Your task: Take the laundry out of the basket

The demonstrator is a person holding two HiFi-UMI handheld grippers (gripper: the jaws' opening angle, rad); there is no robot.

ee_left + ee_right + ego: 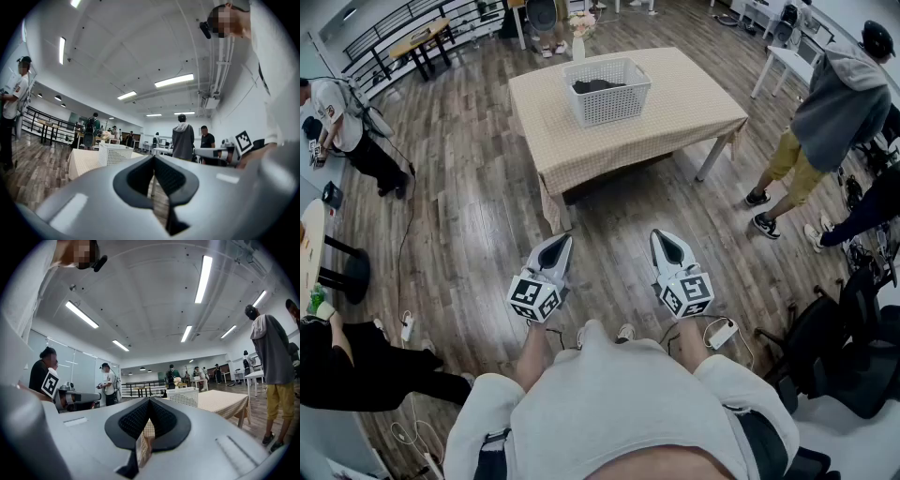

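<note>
A white mesh laundry basket [608, 90] stands on a table with a beige checked cloth [675, 98], ahead of me. Dark laundry [598, 85] lies inside it. The basket also shows small in the left gripper view [114, 153] and in the right gripper view [183, 396]. My left gripper [559, 240] and right gripper [661, 234] are held side by side over the wooden floor, well short of the table. Both are shut with nothing between the jaws.
A vase of flowers [579, 28] stands behind the basket. A person in a grey hoodie [830, 103] stands right of the table, another in a white shirt [342, 122] at far left. A white desk [787, 64] is at the right, cables and a power strip [722, 333] on the floor.
</note>
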